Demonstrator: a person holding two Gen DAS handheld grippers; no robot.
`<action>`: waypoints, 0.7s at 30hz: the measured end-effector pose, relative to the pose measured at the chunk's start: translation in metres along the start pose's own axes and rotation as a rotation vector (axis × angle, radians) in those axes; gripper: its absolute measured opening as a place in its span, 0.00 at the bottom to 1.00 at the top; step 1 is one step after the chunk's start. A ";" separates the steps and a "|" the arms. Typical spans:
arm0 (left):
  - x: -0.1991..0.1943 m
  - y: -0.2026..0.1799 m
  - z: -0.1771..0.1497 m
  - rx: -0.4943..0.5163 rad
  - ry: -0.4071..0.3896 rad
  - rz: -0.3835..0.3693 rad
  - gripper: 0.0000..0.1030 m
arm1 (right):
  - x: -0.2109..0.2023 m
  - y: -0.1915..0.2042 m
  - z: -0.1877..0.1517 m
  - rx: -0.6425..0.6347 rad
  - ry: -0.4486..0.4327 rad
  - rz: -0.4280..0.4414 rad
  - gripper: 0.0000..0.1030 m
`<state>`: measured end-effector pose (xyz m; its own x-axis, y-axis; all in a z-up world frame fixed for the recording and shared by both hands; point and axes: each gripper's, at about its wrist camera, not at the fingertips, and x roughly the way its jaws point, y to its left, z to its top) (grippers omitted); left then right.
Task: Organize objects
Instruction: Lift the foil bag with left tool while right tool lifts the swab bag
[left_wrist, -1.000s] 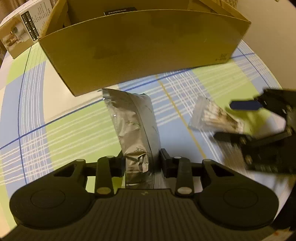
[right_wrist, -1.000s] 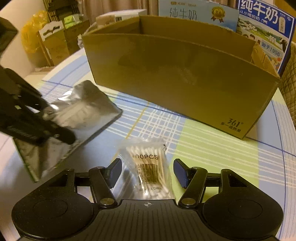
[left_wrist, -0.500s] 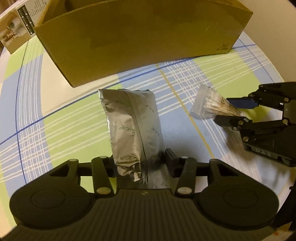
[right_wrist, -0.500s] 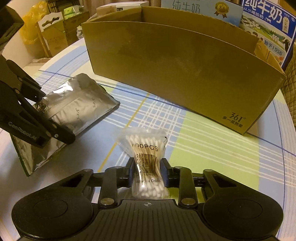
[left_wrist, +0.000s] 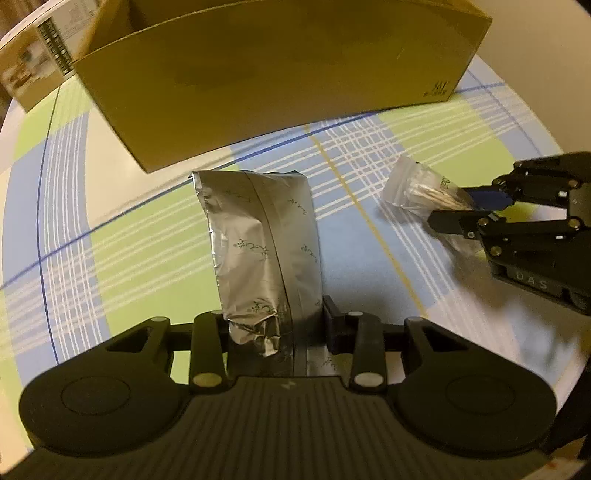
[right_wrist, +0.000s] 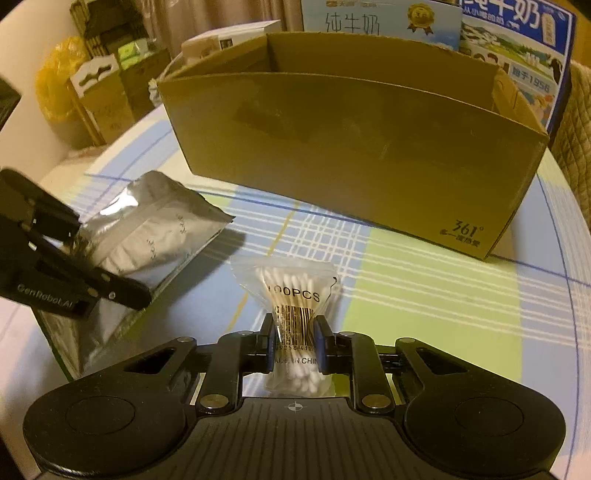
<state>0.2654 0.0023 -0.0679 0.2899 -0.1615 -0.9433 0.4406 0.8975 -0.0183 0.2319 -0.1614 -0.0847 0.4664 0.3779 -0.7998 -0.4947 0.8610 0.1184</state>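
My left gripper (left_wrist: 275, 328) is shut on the near end of a silver foil pouch (left_wrist: 258, 236), which is lifted off the checked tablecloth; it also shows in the right wrist view (right_wrist: 147, 229). My right gripper (right_wrist: 294, 338) is shut on a clear bag of cotton swabs (right_wrist: 295, 295) marked 100PCS, pinched at its middle and raised above the cloth. That bag shows at the right of the left wrist view (left_wrist: 421, 188). An open brown cardboard box (right_wrist: 351, 147) stands behind both; it also shows in the left wrist view (left_wrist: 277, 74).
Milk cartons (right_wrist: 517, 55) stand behind the box. A white product box (left_wrist: 33, 70) lies at the box's left end. Cardboard boxes and a yellow bag (right_wrist: 59, 88) sit off the table at far left. The round table's edge (right_wrist: 576, 221) curves at the right.
My right gripper closed on the swab bag and lifted it. My left gripper kept its hold on the pouch and raised it slightly.
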 end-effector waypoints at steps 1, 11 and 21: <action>-0.003 0.001 -0.002 -0.014 -0.007 -0.011 0.31 | -0.002 0.000 0.000 0.006 -0.002 0.006 0.16; -0.041 -0.004 -0.017 -0.072 -0.086 -0.035 0.31 | -0.037 0.005 -0.020 0.064 -0.047 -0.004 0.16; -0.082 -0.018 -0.048 -0.195 -0.184 -0.070 0.31 | -0.079 0.014 -0.052 0.151 -0.087 -0.018 0.16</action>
<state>0.1926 0.0189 -0.0061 0.4216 -0.2817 -0.8619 0.2982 0.9407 -0.1615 0.1501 -0.1966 -0.0500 0.5390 0.3845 -0.7494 -0.3731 0.9067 0.1968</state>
